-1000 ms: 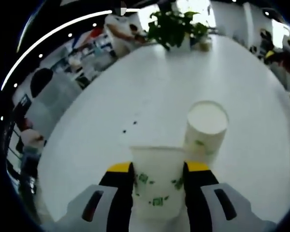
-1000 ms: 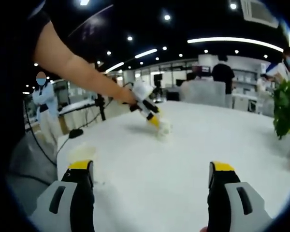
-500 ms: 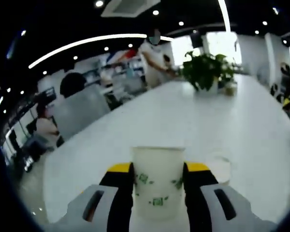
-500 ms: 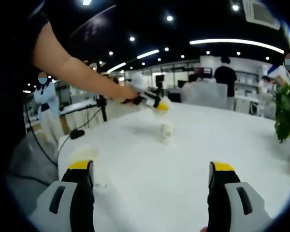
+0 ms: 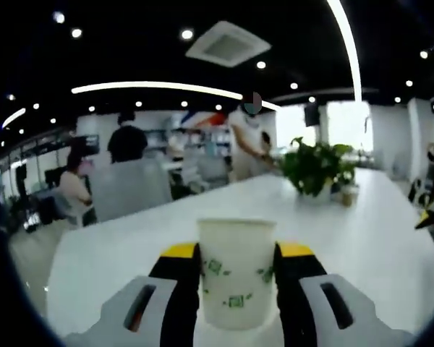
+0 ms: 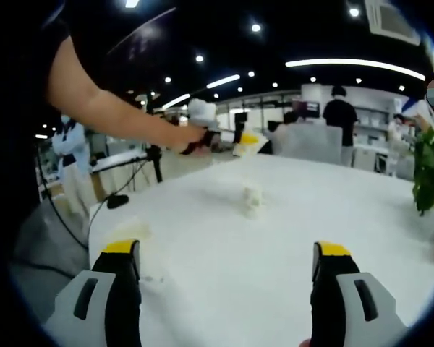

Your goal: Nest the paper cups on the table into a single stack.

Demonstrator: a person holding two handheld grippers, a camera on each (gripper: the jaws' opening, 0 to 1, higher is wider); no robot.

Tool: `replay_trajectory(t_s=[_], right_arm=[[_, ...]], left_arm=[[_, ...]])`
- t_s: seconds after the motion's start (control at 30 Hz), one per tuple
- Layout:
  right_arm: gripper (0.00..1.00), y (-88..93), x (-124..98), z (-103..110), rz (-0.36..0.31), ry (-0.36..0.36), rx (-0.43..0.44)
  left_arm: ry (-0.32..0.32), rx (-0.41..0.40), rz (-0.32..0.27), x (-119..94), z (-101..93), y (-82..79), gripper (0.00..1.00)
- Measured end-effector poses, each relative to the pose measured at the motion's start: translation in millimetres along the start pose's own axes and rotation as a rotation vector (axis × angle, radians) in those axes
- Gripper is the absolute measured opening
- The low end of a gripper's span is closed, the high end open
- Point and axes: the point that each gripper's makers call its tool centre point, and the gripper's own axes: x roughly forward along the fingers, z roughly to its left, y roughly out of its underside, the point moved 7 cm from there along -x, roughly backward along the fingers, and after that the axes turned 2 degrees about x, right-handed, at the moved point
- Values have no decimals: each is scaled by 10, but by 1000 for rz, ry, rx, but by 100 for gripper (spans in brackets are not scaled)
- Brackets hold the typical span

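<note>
A white paper cup (image 5: 235, 271) with green print sits upright between the yellow-tipped jaws of my left gripper (image 5: 236, 269), which is shut on it and lifted above the white table (image 5: 362, 238). In the right gripper view that left gripper (image 6: 228, 137) hangs in the air at the end of a person's arm (image 6: 108, 108), with the cup (image 6: 252, 140) at its tip. Below it a second paper cup (image 6: 252, 199) stands alone on the table. My right gripper (image 6: 226, 253) is low over the table's near part, open and holding nothing.
A potted green plant (image 5: 315, 166) stands at the table's far end and shows at the right edge (image 6: 430, 170) of the right gripper view. A pale blurred shape (image 6: 129, 231) lies near the right gripper's left jaw. People, chairs and desks stand beyond the table.
My left gripper has risen from the table with the cup still in it and tilted level; the standing cup has dropped out of its view. The right gripper has stayed put.
</note>
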Motion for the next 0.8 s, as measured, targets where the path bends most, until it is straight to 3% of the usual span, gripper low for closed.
replay_trajectory(t_s=[0.8], right_arm=[[97, -58, -120, 111, -12, -4, -21]], left_arm=[[36, 22, -74, -227, -351, -247, 39]])
